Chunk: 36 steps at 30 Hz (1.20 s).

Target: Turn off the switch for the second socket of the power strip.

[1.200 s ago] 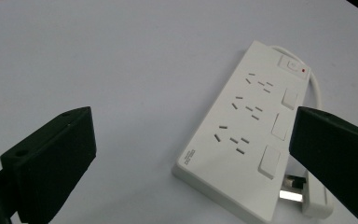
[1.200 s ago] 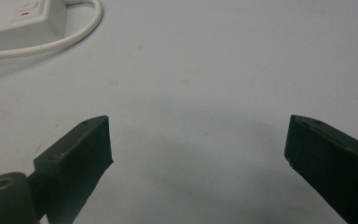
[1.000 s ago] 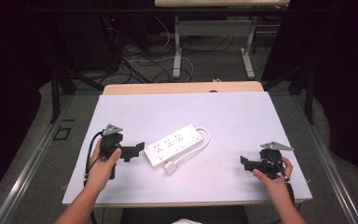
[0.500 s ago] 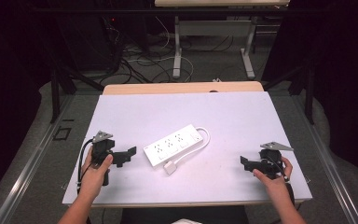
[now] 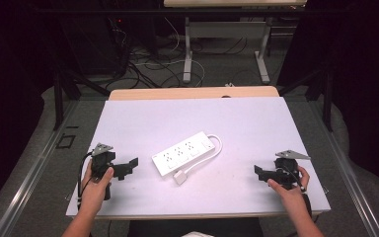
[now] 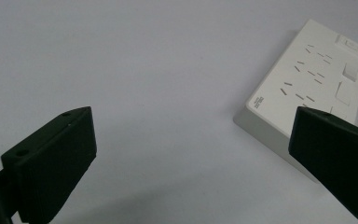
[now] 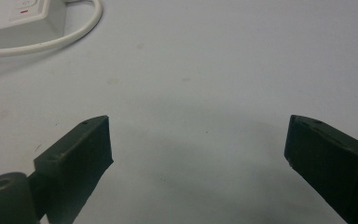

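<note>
While both tools gape wide, white table [image 5: 276, 123], power strip [image 5: 183, 153] centred, cables on grey floor [image 5: 148, 64].

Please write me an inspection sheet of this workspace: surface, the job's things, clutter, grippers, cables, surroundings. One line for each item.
Surface: white table top, a few faint specks in the right gripper view.
Job's things: white power strip lies flat at mid-table, sockets up, nothing plugged in; its plug lies on the table beside it.
Clutter: nothing seen.
Grippers: left gripper open, holding nothing, apart from the strip; right gripper open, holding nothing, near the right edge.
Cables: the strip's white cord loops round its right end to the plug; dark cables lie on the floor behind.
Surroundings: a second table's legs beyond, dark room.
</note>
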Each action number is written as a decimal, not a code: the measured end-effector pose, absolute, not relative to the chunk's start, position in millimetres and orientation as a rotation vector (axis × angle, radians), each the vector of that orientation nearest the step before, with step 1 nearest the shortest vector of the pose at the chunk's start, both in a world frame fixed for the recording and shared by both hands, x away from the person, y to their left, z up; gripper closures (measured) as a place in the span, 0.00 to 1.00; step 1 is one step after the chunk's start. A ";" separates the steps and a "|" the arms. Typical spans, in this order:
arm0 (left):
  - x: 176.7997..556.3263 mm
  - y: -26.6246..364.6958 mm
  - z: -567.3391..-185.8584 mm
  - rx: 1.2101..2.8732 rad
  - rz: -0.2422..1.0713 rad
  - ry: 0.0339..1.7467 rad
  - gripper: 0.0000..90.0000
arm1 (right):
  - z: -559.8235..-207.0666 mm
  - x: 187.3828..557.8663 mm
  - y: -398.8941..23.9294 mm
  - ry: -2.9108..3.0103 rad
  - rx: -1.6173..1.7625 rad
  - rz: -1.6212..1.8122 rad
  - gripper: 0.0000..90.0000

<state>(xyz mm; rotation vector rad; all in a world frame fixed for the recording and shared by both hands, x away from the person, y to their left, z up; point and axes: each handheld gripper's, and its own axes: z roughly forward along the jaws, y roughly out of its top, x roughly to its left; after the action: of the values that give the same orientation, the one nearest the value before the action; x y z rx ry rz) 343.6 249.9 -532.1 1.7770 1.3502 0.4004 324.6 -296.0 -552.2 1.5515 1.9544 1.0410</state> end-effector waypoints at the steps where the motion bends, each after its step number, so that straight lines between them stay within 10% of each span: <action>1: 343.6 250.3 -533.1 1.777 0.401 1.351 0.01 | -552.2 324.6 -295.9 1.952 1.553 1.041 0.08; 36: 346.4 259.8 -560.5 1.848 0.382 1.457 0.02 | -552.1 325.1 -296.1 1.963 1.532 1.044 0.08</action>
<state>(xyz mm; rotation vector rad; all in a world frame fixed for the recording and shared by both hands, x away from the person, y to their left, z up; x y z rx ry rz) 346.4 259.8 -560.5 1.8480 1.4567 0.3822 325.1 -296.1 -552.1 1.5320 1.9634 1.0442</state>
